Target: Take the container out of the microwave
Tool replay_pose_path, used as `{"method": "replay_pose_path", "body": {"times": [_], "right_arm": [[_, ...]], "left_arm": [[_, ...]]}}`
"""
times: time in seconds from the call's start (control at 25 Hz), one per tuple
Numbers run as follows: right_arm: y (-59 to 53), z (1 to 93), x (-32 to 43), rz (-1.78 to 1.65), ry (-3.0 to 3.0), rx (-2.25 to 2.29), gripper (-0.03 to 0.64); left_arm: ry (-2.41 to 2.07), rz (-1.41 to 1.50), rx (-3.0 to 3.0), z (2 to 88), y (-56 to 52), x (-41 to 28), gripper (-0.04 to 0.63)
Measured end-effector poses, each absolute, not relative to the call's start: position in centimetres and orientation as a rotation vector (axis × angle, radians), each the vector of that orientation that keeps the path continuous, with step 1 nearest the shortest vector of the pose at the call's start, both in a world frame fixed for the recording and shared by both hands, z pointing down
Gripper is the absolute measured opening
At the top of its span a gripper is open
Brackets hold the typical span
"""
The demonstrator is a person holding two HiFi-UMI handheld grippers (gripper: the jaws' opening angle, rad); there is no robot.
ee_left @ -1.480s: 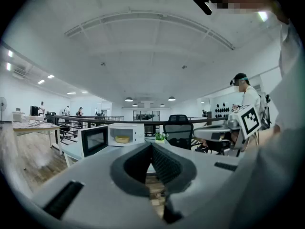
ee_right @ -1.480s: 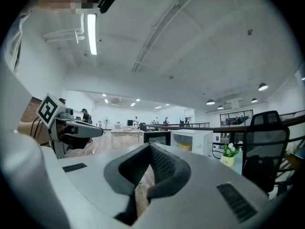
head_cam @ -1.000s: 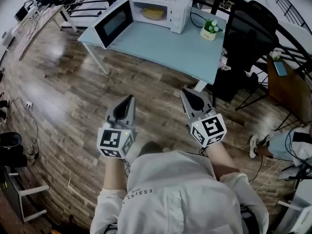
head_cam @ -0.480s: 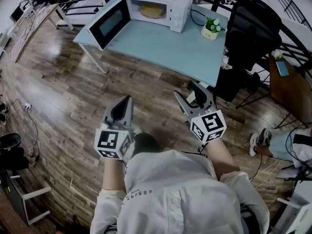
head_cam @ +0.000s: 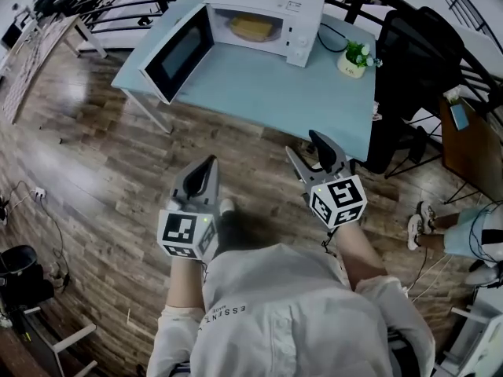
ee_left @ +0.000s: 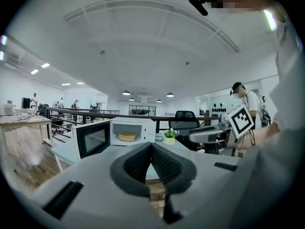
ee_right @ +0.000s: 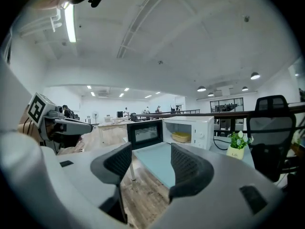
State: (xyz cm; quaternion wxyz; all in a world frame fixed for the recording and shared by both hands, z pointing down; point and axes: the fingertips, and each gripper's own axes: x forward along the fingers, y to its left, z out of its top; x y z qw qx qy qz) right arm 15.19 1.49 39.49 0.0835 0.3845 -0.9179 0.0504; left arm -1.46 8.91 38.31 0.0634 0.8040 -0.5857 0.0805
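A white microwave (head_cam: 271,10) stands on the pale blue table (head_cam: 299,85) with its door (head_cam: 177,53) swung wide open to the left. Inside it sits a shallow yellow container (head_cam: 251,27), which also shows in the left gripper view (ee_left: 127,137) and the right gripper view (ee_right: 181,137). Both grippers hang over the wooden floor, short of the table's near edge. My left gripper (head_cam: 208,165) (ee_left: 151,146) is shut, its pads meeting on nothing. My right gripper (head_cam: 305,145) (ee_right: 150,161) is open and empty, close to the table edge.
A small potted plant (head_cam: 357,53) stands on the table right of the microwave, with a black cord behind it. A black office chair (head_cam: 416,61) and a wooden desk (head_cam: 471,140) stand to the right. A person's feet (head_cam: 420,226) show at far right. Railings run behind the table.
The right gripper's jaws have opened from shut. Both grippers have come forward toward the table, and the microwave looks nearer in the head view.
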Motion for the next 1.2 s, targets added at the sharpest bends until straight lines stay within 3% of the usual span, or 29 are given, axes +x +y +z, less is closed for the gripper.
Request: {"method": "replay_pose_path", "body": {"times": [0.56,1.2], "right_arm": [[-15.0,40.7,1.0,0.345,-2.539,1.412,0.252],[-35.0,46.1,-1.5,0.384,-2.411,1.308,0.252]], "left_arm": [[-1.516,0.295,2.621,37.6,-7.5,-16.7,0.002],[-1.381,0.314,2.665,39.3,-26.4,-15.3,0.002]]}}
